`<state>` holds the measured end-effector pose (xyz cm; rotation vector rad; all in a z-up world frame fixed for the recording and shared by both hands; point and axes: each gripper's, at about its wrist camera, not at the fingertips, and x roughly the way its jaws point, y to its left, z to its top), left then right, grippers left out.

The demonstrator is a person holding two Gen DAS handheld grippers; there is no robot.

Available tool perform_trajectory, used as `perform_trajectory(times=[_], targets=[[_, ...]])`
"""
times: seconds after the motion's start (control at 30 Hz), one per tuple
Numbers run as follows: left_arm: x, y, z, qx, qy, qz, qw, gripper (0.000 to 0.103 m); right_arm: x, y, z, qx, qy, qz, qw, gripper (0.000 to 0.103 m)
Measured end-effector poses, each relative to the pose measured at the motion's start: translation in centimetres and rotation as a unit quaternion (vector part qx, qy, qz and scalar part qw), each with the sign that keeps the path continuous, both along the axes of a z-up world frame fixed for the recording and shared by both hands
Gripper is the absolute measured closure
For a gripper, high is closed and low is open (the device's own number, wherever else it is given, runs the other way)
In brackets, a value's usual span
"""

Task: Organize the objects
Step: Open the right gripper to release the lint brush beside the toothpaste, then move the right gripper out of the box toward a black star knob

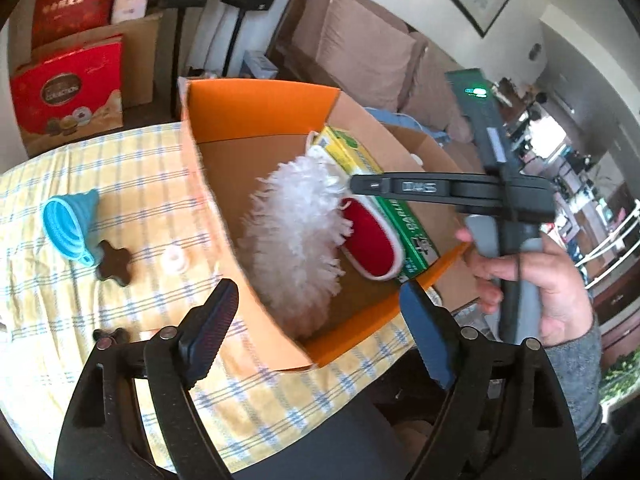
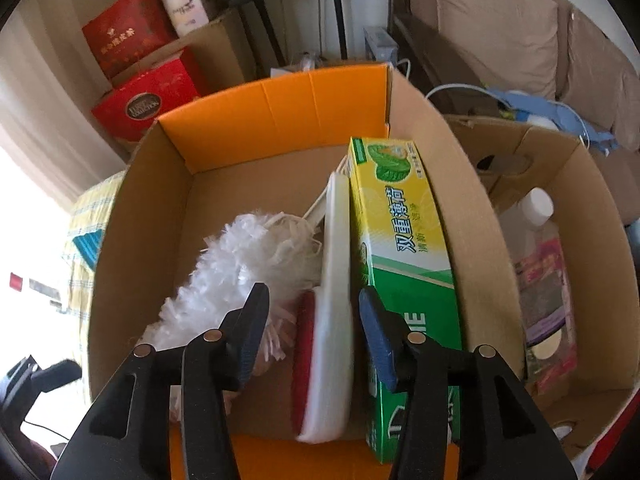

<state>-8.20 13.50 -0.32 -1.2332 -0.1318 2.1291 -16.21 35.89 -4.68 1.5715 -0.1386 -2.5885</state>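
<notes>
box (image 2: 132, 216): duster (image 2: 248, 256), brush (image 2: 336, 300), toothpaste carton (image 2: 400, 240) | both grippers parted, empty

Your grippers: black frames, silver round bolts, blue ribbed pads (image 1: 426, 332). Right one has grey handle (image 1: 486, 236), green light; grey knit sleeve (image 1: 576, 380).

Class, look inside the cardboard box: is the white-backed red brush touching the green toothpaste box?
Touching. In the right wrist view the brush leans flush against the toothpaste box, with no gap visible.
</notes>
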Motion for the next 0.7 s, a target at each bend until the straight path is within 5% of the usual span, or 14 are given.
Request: perform_trajectory(times=[0.23,0.47,0.7], targets=[[0.1,-2.8,0.5,-0.014,0.007,0.034,0.9993,0.008,2.2,-1.3,2.1,-0.013,0.025,0.015,0.999,0.053],[0.2,-5.6,0.7,-0.035,0.018,0.067,0.9970,0.000,4.3,-5.2,3.9,-0.019,0.051,0.054,0.997,0.026],[0.3,-8.4,0.7,-0.057,0.023,0.102,0.9929,0.000,5.5,-9.0,4.5,-0.006,0.065,0.088,0.994,0.018]])
